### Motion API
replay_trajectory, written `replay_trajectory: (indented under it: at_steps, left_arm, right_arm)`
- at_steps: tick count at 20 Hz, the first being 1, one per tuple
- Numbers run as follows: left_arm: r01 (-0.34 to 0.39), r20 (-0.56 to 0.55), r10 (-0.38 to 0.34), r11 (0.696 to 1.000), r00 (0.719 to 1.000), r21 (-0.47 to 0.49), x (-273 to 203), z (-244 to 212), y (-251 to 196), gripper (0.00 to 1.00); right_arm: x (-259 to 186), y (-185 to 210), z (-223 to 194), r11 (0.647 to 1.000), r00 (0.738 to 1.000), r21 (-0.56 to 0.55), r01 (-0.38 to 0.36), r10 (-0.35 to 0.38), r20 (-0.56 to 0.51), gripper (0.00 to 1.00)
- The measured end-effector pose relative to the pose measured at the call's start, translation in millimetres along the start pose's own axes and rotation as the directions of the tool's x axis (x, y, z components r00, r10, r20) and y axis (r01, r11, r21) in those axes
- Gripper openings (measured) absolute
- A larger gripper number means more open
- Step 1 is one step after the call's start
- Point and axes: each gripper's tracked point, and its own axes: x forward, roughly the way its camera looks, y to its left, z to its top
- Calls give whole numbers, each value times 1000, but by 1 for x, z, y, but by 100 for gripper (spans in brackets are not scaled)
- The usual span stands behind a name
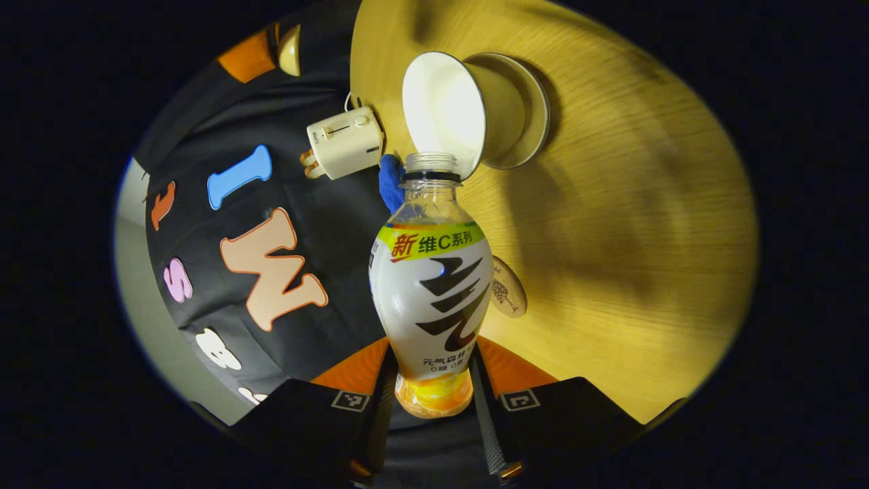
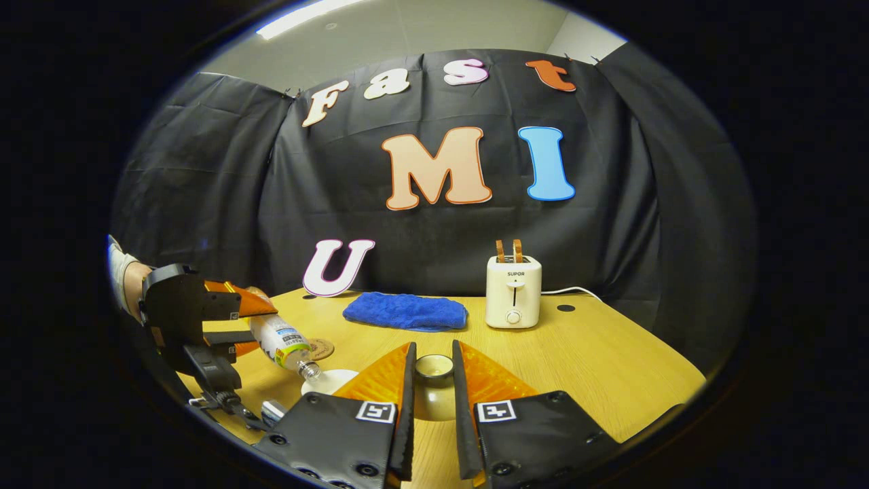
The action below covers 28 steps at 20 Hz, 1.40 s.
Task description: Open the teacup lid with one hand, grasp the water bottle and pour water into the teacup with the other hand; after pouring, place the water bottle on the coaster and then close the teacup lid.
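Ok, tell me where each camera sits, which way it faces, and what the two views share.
Left gripper view: rides the left gripper, tipped towards the table; its fingers clamp the bottle, neck at the teacup.
Right gripper view: rides the right gripper, level, facing the wall; its fingers hold the lid.
Shared: bottle, teacup, toaster, coaster.

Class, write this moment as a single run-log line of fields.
phase: pouring | left tongs: shut on water bottle, tipped toward open teacup | right tongs: shut on teacup lid | coaster: bare
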Motion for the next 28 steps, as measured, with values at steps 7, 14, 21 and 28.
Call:
replay_trajectory:
  at_steps: [7, 14, 21, 28]
  left_arm:
    - [83, 55, -72, 970, 996, -228, -2, 11, -35, 54]
    - [130, 148, -70, 885, 987, -447, -3, 26, -37, 54]
    - [178, 203, -52, 713, 978, -678, 3, 27, -30, 55]
    - [216, 240, -31, 558, 970, -801, 4, 26, -21, 54]
  right_arm:
    - [2, 3, -1, 1000, 1000, 4, -3, 3, -3, 29]
    - [2, 12, -5, 1000, 1000, -21, -14, 14, -11, 29]
    - [1, 20, -6, 999, 1000, -43, -25, 24, -13, 27]
    - [1, 21, -7, 999, 1000, -48, -27, 26, -15, 29]
